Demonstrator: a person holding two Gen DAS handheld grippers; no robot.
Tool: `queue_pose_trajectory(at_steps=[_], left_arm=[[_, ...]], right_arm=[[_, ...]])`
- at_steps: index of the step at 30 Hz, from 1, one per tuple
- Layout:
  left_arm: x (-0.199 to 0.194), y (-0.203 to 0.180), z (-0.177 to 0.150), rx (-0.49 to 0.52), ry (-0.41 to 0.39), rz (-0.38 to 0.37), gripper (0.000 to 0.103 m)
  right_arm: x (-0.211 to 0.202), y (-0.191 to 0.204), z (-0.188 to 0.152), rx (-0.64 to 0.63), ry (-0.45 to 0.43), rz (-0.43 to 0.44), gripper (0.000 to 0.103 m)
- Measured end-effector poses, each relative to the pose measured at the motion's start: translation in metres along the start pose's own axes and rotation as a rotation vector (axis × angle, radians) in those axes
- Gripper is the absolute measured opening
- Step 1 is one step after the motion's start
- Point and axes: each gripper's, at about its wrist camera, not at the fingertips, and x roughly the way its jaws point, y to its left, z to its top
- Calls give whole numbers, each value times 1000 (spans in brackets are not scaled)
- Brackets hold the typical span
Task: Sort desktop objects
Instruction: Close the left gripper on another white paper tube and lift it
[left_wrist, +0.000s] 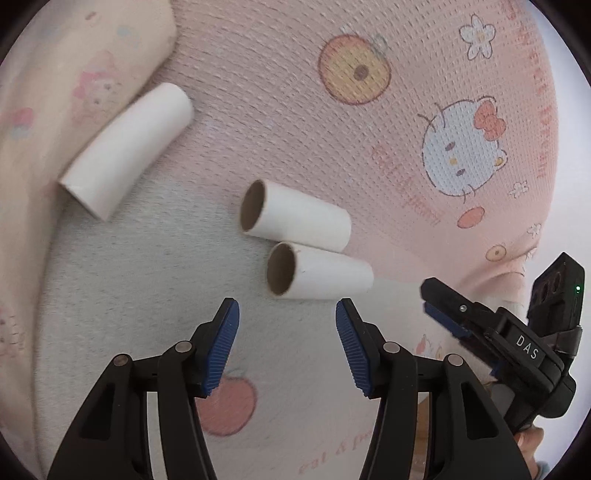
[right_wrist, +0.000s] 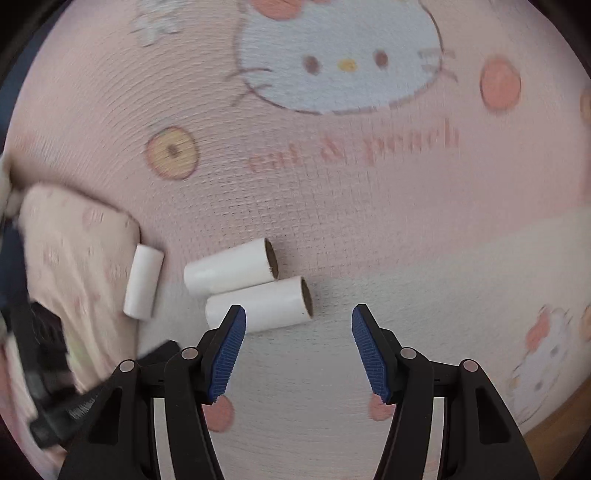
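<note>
Three white cardboard tubes lie on a pink and white cartoon-print cloth (left_wrist: 369, 155). In the left wrist view the near tube (left_wrist: 325, 276) and middle tube (left_wrist: 299, 218) lie side by side, touching, just ahead of my open, empty left gripper (left_wrist: 287, 314). The third tube (left_wrist: 127, 149) lies apart at the far left. My right gripper body (left_wrist: 491, 332) shows at the lower right. In the right wrist view my right gripper (right_wrist: 298, 320) is open and empty, with the near tube (right_wrist: 273, 302) just ahead of its left finger, the middle tube (right_wrist: 231, 272) behind it and the third tube (right_wrist: 143, 282) at the left.
A folded pale pink cloth (left_wrist: 74, 74) lies at the left, by the third tube; it also shows in the right wrist view (right_wrist: 74, 258). The left gripper's blurred black body (right_wrist: 55, 369) is at the lower left there. A wooden surface (right_wrist: 554, 443) shows at the lower right.
</note>
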Motion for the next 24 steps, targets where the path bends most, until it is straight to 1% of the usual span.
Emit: queue_pose_trajectory(at_steps=[2, 4, 7, 9, 11, 12, 13, 15, 17, 20, 22, 24], left_arm=[[7, -7, 1, 13, -16, 11, 59], [13, -12, 2, 11, -31, 5, 59], [24, -15, 6, -48, -33, -1, 58], [29, -16, 8, -64, -33, -14, 58], [34, -19, 12, -63, -31, -8, 57], [38, -21, 12, -58, -22, 8, 55], [42, -22, 13, -50, -7, 32, 46], [50, -23, 14, -38, 20, 66, 37], [51, -26, 15, -15, 6, 61, 35], [52, -28, 16, 31, -19, 61, 32], [53, -28, 17, 42, -16, 49, 31], [53, -25, 17, 51, -6, 30, 30]], right_arm=[[7, -4, 2, 27, 10, 27, 58], [14, -9, 4, 52, 23, 36, 58], [23, -18, 8, 112, 30, 47, 58], [30, -25, 10, 164, 42, 58, 58], [36, -31, 10, 213, 46, 82, 58], [38, -33, 11, 228, 45, 93, 58], [40, -33, 12, 235, 42, 94, 58], [41, -33, 14, 237, 5, 78, 58], [45, -32, 16, 223, -11, 87, 58], [52, -29, 18, 208, 4, 107, 58], [55, -27, 18, 197, 11, 113, 57], [59, -21, 18, 171, 22, 100, 55]])
